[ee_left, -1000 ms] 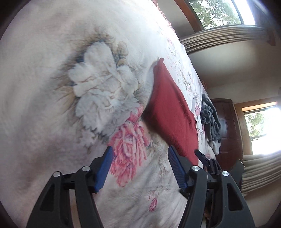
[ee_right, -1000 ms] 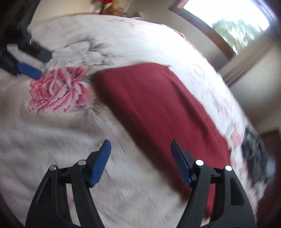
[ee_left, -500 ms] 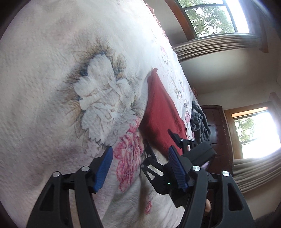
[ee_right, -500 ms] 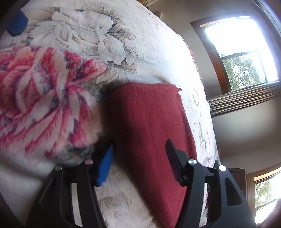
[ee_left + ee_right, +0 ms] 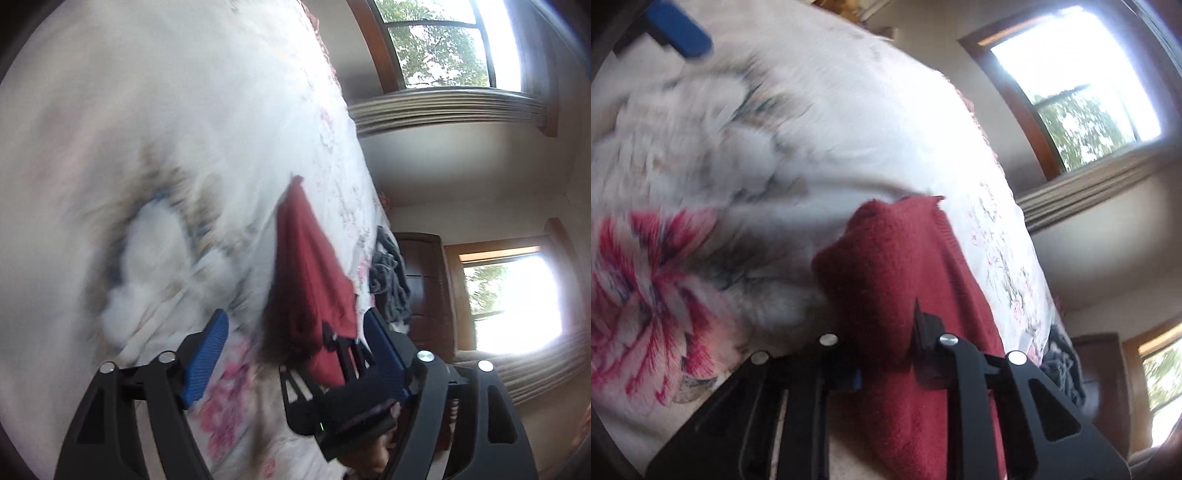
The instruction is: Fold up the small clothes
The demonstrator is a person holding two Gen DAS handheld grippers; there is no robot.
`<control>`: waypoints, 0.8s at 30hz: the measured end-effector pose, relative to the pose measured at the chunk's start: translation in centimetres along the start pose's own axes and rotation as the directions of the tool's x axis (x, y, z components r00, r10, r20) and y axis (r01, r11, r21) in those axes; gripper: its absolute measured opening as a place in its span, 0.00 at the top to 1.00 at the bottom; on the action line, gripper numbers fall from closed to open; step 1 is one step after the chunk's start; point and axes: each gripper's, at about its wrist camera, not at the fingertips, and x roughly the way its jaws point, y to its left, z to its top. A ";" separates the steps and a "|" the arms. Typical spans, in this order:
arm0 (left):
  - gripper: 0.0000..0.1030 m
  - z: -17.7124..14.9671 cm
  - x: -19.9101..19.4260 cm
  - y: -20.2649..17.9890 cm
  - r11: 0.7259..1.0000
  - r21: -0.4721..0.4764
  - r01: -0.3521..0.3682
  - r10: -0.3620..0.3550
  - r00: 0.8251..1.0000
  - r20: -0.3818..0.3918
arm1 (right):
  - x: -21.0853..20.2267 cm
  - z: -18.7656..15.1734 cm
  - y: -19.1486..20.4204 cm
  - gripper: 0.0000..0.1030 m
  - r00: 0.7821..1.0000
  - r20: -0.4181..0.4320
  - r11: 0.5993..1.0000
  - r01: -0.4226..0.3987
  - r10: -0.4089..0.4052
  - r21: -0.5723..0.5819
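Lying on the bed [image 5: 155, 110], the red cloth [image 5: 905, 280] is stretching away from the near edge toward the far windows, and its near corner is lifting off the flowered cover. The right gripper [image 5: 886, 354] is clenching that near corner: its jaws are drawn close together with a fold of the red knit bunching up between them. In the left wrist view the same right gripper [image 5: 334, 363] is showing just beyond the right blue finger, with the red cloth [image 5: 306, 280] rising from it in a narrow ridge. The left gripper [image 5: 295, 354] is hanging released above the cover, its blue pads wide apart and touching nothing, just left of the red cloth. One blue pad of the left gripper is also showing at the far left corner of the right wrist view, well apart from the cloth.

The cover is showing a large pale flower on the left and a pink flower [image 5: 646, 288] near the front; much of it is blurring. A dark grey garment [image 5: 389, 277] is lying in a heap at the far end of the bed, past the red cloth. Two bright windows [image 5: 443, 44] are standing beyond the bed, with a dark wooden door [image 5: 428, 295] between them.
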 end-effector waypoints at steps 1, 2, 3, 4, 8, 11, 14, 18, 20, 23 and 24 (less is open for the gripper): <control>0.23 1.3 1.1 -0.2 0.999 -0.026 0.027 -0.028 0.999 -0.031 | -0.3 0.0 -1.3 0.83 1.000 0.004 0.999 -0.003 0.002 0.036; 0.22 2.4 2.2 -0.3 0.998 -0.043 0.047 -0.050 0.997 -0.057 | -0.4 0.1 -2.1 0.84 1.000 0.007 0.998 -0.006 0.005 0.059; 0.21 3.8 3.9 -0.4 0.997 -0.057 0.045 -0.050 0.995 -0.090 | -0.5 0.2 -2.9 0.84 1.000 0.007 0.997 -0.012 0.012 0.080; 0.21 4.8 5.3 -0.4 0.998 -0.061 0.029 -0.036 0.993 -0.112 | -0.6 0.2 -3.6 0.84 1.000 0.008 0.995 -0.021 0.020 0.100; 0.21 8.1 12.6 -0.3 0.997 -0.073 -0.029 0.011 0.970 -0.244 | -0.8 0.1 -5.4 0.84 0.999 0.013 0.988 -0.040 0.038 0.146; 0.21 9.4 16.9 -1.5 0.998 -0.024 -0.059 0.050 0.956 -0.289 | -1.1 -0.3 -5.6 0.84 0.999 0.018 0.987 -0.048 0.046 0.155; 0.21 10.1 20.5 -1.9 0.993 0.007 -0.121 0.116 0.931 -0.346 | -0.5 -0.2 -6.2 0.84 0.998 0.022 0.983 -0.057 0.054 0.175; 0.22 10.9 24.1 -1.7 0.972 0.069 -0.224 0.233 0.885 -0.403 | -0.8 -0.5 -6.7 0.84 0.997 0.029 0.975 -0.071 0.066 0.210; 0.25 11.1 24.9 -2.2 0.966 0.097 -0.241 0.260 0.874 -0.410 | -0.9 -0.7 -7.1 0.84 0.997 0.035 0.969 -0.081 0.074 0.232; 0.72 10.8 26.4 -3.4 0.941 0.168 -0.293 0.337 0.833 -0.439 | -0.9 -0.9 -7.7 0.84 0.996 0.041 0.962 -0.091 0.083 0.258; 0.76 10.7 26.7 -4.1 0.924 0.207 -0.321 0.381 0.816 -0.434 | -0.9 -1.0 -7.9 0.84 0.995 0.041 0.959 -0.096 0.088 0.268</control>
